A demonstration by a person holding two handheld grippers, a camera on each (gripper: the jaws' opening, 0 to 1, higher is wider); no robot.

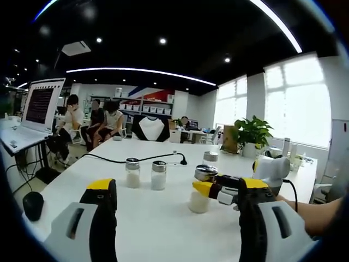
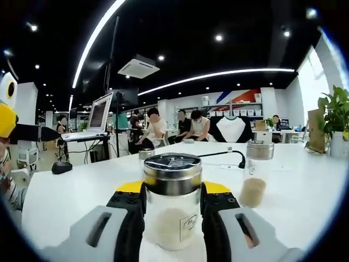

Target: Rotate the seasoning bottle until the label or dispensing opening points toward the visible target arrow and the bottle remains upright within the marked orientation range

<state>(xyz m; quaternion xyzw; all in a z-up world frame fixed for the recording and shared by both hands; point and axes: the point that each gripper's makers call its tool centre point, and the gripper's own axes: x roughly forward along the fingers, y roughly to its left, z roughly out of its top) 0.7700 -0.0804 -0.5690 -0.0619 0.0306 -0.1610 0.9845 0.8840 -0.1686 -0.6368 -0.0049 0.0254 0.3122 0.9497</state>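
A clear seasoning bottle (image 2: 172,218) with a metal cap and white grains stands upright on the white table (image 2: 305,191). My right gripper (image 2: 172,197) is shut on it, one jaw on each side of the glass. In the left gripper view the same bottle (image 1: 198,201) sits right of centre, with the right gripper (image 1: 210,191) reaching in from the right and clamping it. My left gripper (image 1: 177,191) is open wide above the table's near part, with nothing between its jaws. It also shows at the far left of the right gripper view (image 2: 7,112).
Two white-filled shakers (image 1: 132,172) (image 1: 158,174) stand side by side mid-table, with another jar (image 1: 210,157) behind. A jar of brownish grains (image 2: 255,176) is right of the held bottle. A black cable (image 1: 142,160), a mouse (image 1: 32,204), a laptop (image 1: 38,109), a plant (image 1: 253,134) and seated people (image 1: 95,123) lie beyond.
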